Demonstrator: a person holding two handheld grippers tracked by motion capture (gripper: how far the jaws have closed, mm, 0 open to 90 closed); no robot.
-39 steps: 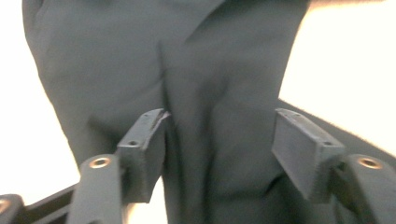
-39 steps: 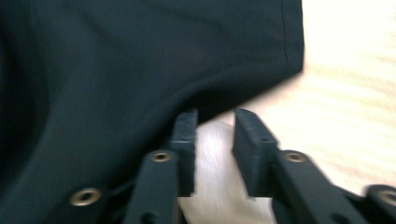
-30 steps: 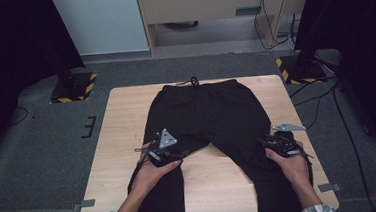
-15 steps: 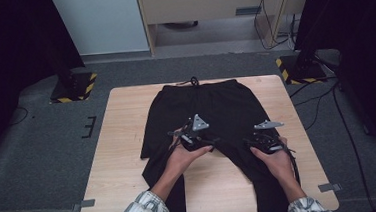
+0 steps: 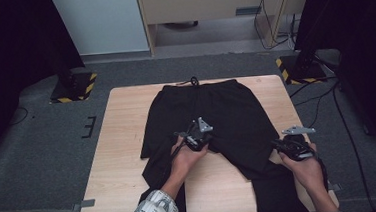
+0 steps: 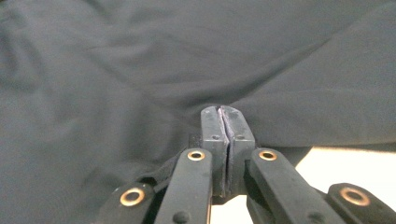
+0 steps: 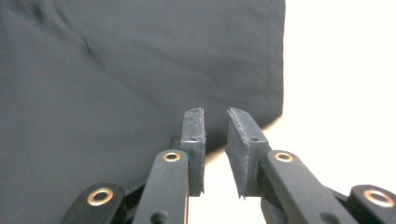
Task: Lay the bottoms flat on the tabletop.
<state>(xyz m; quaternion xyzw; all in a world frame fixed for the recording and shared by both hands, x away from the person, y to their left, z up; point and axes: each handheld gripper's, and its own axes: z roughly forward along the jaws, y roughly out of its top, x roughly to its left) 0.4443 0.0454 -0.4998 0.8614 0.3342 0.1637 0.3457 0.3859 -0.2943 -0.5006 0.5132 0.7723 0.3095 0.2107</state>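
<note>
Black shorts [image 5: 212, 119] lie spread on the wooden table [image 5: 124, 155], waistband at the far edge, legs trailing over the near edge. The left gripper [image 5: 196, 136] sits at the crotch, its jaws pressed together with a fold of the fabric pinched between them. The right gripper [image 5: 285, 144] hovers at the right leg's outer edge, jaws slightly apart, holding nothing.

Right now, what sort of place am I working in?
Likely a lab or recording studio, not a home: a bare wooden table on grey carpet, hazard-striped stand bases at its far corners, black curtains, and loose cables. Black shorts lie on the table.
</note>
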